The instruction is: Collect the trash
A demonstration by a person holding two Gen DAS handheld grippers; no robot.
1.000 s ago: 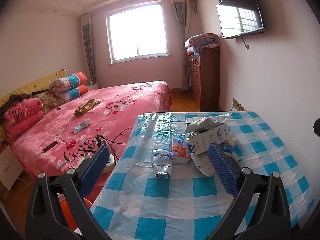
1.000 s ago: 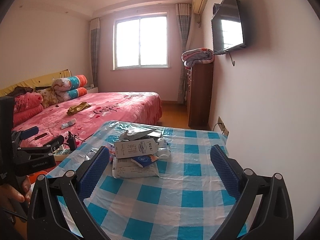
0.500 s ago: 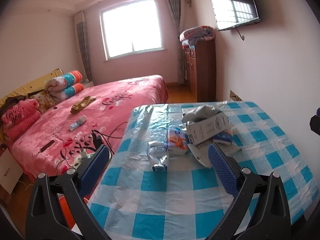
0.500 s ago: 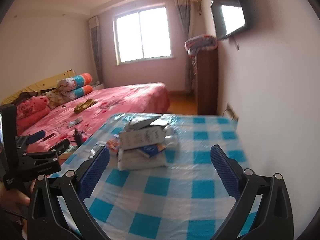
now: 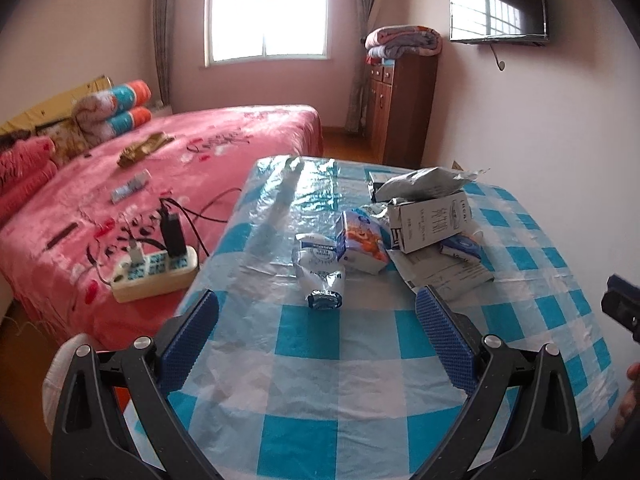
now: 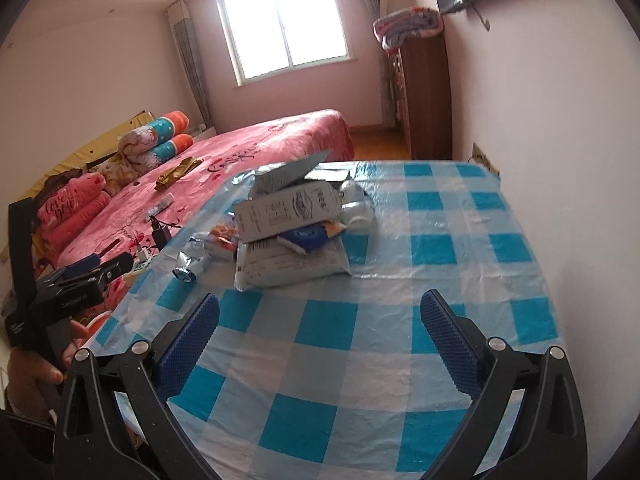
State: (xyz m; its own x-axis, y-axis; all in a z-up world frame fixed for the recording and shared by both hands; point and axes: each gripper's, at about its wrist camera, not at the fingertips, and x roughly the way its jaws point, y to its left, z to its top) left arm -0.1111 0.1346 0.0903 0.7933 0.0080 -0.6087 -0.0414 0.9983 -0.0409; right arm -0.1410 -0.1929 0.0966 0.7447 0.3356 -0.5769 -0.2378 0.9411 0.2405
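The trash is a little pile on my counter (image 5: 320,360), the one with the blue and white squares. I will use the white box (image 5: 432,220) in the pile as my marker. A crushed bottle (image 5: 320,276) lies in front of the white box, closest to my left fingers (image 5: 316,336). A small orange carton (image 5: 360,244) sits right beside the box, between it and the bottle. A gray bag (image 5: 424,184) rests on top of the box, and a flat white bag (image 6: 288,264) lies under it.

My left fingers are spread wide and hold nothing. They point at the bottle but do not touch it. My right fingers (image 6: 320,336) are spread wide too, empty, with the white bag just ahead.

A pink bed (image 5: 160,184) is past the counter's left side, and a power strip (image 5: 156,272) sits on it.
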